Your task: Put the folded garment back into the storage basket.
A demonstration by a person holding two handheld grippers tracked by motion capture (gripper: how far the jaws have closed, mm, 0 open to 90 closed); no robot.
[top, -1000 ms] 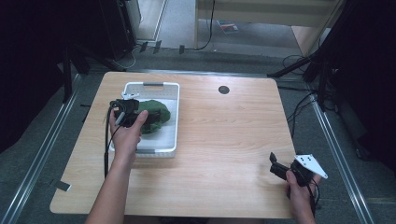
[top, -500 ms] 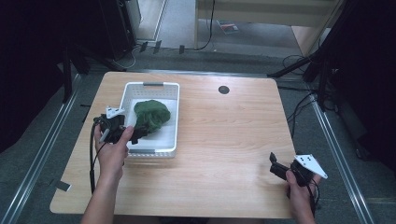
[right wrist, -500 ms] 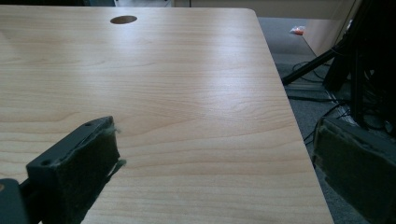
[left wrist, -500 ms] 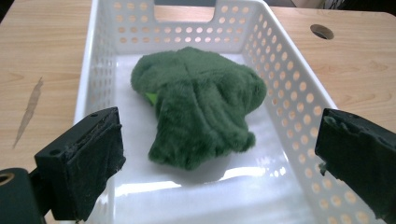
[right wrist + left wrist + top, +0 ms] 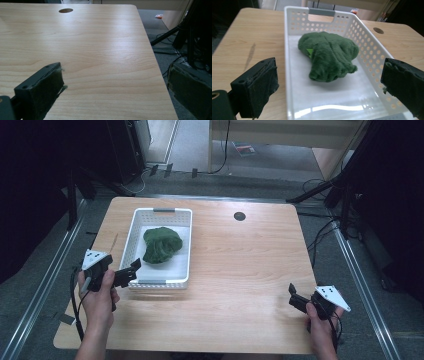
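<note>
A dark green plush broccoli toy [image 5: 329, 58] lay inside the white perforated plastic basket [image 5: 131, 237] near the tabletop's far-left corner. It looked soft, light and squashable; its bunched lower stem seemed the easiest hold. The left gripper [image 5: 129, 273], jaws apart and empty, sat at the basket's near-left corner; the right gripper [image 5: 294, 298], jaws also apart, rested near the tabletop's near-right corner.

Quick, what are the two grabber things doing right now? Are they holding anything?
Left gripper: open, holding nothing, near the white basket with the green plush toy inside.
Right gripper: open, holding nothing, over the table.
</note>
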